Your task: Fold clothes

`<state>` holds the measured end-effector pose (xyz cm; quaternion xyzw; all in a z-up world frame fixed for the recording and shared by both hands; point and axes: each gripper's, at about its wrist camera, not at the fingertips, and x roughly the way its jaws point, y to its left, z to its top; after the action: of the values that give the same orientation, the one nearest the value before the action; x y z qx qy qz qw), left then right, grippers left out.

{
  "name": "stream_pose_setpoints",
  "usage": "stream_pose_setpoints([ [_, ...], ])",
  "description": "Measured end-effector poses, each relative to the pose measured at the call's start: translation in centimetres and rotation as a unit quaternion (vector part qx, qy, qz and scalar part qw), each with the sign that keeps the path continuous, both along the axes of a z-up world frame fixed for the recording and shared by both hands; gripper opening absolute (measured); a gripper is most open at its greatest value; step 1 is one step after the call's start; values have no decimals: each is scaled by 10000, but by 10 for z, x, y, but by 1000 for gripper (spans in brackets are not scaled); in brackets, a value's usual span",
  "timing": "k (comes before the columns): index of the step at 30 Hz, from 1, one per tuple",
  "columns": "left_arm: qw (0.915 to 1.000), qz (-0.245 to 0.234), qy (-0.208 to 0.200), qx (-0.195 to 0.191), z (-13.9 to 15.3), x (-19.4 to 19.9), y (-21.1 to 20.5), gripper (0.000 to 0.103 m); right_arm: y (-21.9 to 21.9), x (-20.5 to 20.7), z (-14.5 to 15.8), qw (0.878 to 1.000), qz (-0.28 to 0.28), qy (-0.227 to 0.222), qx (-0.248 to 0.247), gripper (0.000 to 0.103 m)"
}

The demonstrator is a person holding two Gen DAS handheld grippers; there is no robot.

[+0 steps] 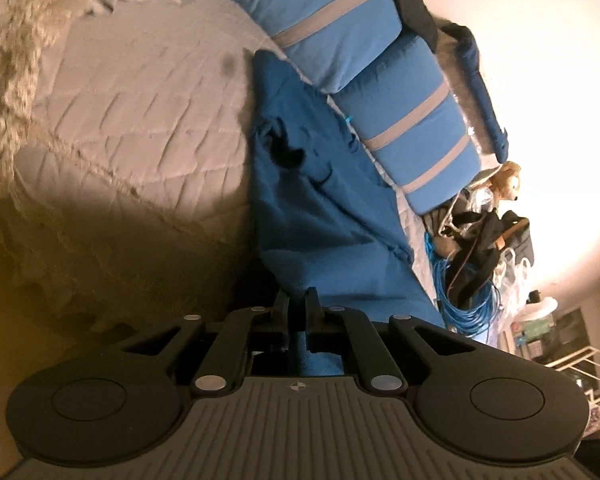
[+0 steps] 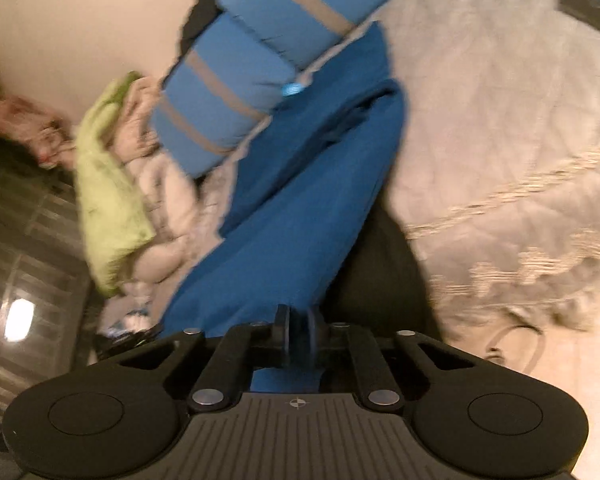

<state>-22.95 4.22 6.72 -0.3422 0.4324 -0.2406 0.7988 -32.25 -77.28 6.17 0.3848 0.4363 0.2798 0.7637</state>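
Pale quilted bedspread [image 1: 132,120] with a lace-like trim covers the bed. Two blue pillows [image 1: 324,12] with grey stripes lie along its far side. Blue garment [image 1: 320,216] stretches over the bedspread beside the pillows, lifted at both near ends. Left gripper [image 1: 298,300]: fingers pressed together, pinching blue cloth. Right gripper [image 2: 298,318]: same, clamped on the garment's edge. Right view is blurred.

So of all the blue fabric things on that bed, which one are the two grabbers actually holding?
The plain dark-blue garment: both the left gripper and right gripper pinch its edge. The lighter blue pillows carry grey stripes and lie untouched behind it.
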Motion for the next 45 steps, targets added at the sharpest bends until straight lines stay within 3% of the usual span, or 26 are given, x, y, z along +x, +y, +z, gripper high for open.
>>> stream_pose_setpoints([
  [1,10000,3,63,-43,-6,1,0,19,-3,0,-3,9999,-87,44,-45,20],
  [3,9998,24,156,-130,-18,1,2,35,-7,1,-11,9996,-242,117,-114,54],
  [5,9993,26,207,-324,-29,0,4,46,-6,4,-21,9995,-284,100,-56,65],
  [7,9982,23,222,-565,-38,-1,5,60,-4,7,-31,9995,-291,80,126,65],
  [12,9948,-81,301,-972,-54,-4,-3,62,10,14,-49,9982,-150,-49,578,65],
  [15,9946,-131,364,-967,-58,-5,-11,60,21,13,-54,9975,40,-130,690,60],
  [16,9944,-126,342,-991,-58,-6,-12,54,24,12,-55,9975,105,-138,691,56],
  [18,9938,-123,291,-1064,-56,-8,-13,37,28,9,-54,9970,201,-159,724,29],
  [21,9938,-103,85,-1100,-45,-12,-11,16,29,5,-49,9964,252,-227,774,13],
  [25,9926,-238,-284,-1160,-24,-20,-8,8,25,2,-32,9956,208,-411,814,10],
  [31,9888,-599,-790,-1117,14,-38,-16,6,19,-2,-11,9952,162,-597,755,9],
  [39,9825,-896,-1167,-1144,38,-53,-26,5,12,-7,17,9941,111,-837,677,9],
  [45,9784,-1241,-1255,-1078,48,-74,-30,5,10,-27,22,9926,362,-919,712,8],
])
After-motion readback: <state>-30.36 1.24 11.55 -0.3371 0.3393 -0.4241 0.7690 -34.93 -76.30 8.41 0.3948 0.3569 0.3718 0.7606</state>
